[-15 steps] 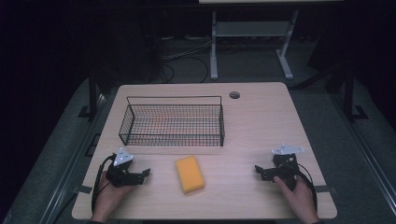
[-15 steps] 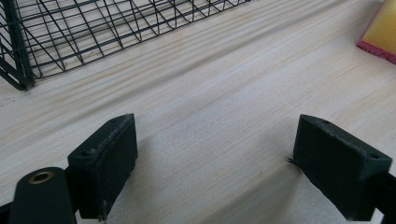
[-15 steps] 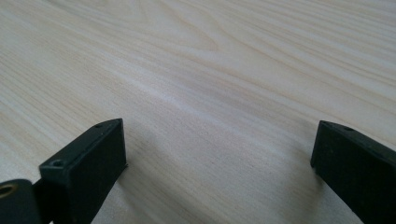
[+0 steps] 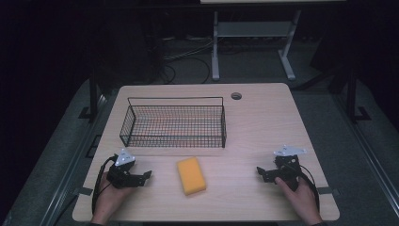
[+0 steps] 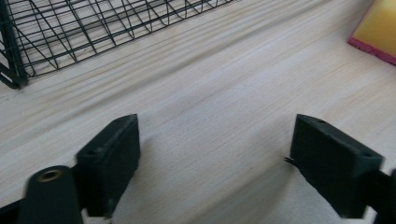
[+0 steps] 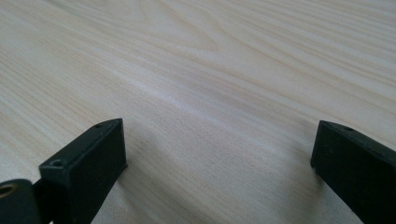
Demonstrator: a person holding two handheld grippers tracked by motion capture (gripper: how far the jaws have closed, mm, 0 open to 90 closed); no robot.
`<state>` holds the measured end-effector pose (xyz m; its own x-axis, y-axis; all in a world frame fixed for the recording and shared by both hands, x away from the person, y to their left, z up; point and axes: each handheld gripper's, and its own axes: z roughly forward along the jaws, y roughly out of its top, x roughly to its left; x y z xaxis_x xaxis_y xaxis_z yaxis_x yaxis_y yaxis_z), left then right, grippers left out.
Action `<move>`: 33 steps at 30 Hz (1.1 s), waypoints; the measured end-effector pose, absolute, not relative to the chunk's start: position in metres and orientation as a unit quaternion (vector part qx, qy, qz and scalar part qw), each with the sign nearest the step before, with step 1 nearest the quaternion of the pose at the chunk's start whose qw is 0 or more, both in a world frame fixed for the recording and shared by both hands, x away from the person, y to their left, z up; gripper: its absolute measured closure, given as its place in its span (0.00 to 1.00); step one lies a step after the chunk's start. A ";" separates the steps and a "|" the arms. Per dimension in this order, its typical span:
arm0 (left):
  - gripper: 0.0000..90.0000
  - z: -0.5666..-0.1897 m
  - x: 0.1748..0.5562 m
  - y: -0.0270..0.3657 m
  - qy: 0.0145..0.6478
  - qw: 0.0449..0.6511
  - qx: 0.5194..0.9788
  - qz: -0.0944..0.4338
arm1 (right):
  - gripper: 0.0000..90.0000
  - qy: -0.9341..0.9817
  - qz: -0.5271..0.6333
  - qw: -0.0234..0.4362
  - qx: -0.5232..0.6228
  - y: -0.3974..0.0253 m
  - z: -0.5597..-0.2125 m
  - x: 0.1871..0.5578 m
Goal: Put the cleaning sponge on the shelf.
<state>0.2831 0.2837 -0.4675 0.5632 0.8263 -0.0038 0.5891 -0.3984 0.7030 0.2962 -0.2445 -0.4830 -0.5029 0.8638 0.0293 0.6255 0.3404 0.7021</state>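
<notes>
A yellow sponge [image 4: 191, 175] lies flat on the wooden table [image 4: 263, 127], near the front edge and midway between my two hands. Its corner [image 5: 379, 29], with a pink underside, appears at the top right of the left gripper view. Behind it stands a black wire basket [image 4: 175, 123], nothing visible inside; its mesh [image 5: 70, 28] crosses the top of the left gripper view. My left gripper [image 4: 146, 176] rests low on the table left of the sponge, open, jaws wide apart over bare wood [image 5: 215, 158]. My right gripper [image 4: 260, 173] sits right of the sponge, open too [image 6: 219, 163].
A round cable hole [image 4: 236, 96] is cut in the table near its far edge. Beyond the table the dark floor holds a white stand [image 4: 251, 33] and loose cables [image 4: 183, 61]. Bare wood runs right of the basket.
</notes>
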 end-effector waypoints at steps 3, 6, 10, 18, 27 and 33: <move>0.24 -0.463 0.282 0.282 0.429 0.342 0.817 0.176 | 0.03 0.799 0.336 0.177 0.467 -0.244 -0.483 0.296; 0.28 -0.459 0.281 0.279 0.424 0.346 0.819 0.173 | 0.03 0.799 0.336 0.177 0.467 -0.244 -0.483 0.296; 0.36 -0.454 0.280 0.273 0.415 0.351 0.823 0.164 | 0.03 0.799 0.336 0.178 0.466 -0.245 -0.483 0.296; 0.53 -0.447 0.279 0.264 0.403 0.352 0.832 0.148 | 0.03 0.799 0.336 0.178 0.466 -0.244 -0.483 0.296; 0.80 -0.441 0.279 0.253 0.389 0.354 0.843 0.116 | 0.03 0.799 0.336 0.178 0.466 -0.244 -0.483 0.296; 0.99 -0.438 0.280 0.241 0.379 0.353 0.850 0.099 | 0.03 0.798 0.336 0.178 0.466 -0.244 -0.483 0.296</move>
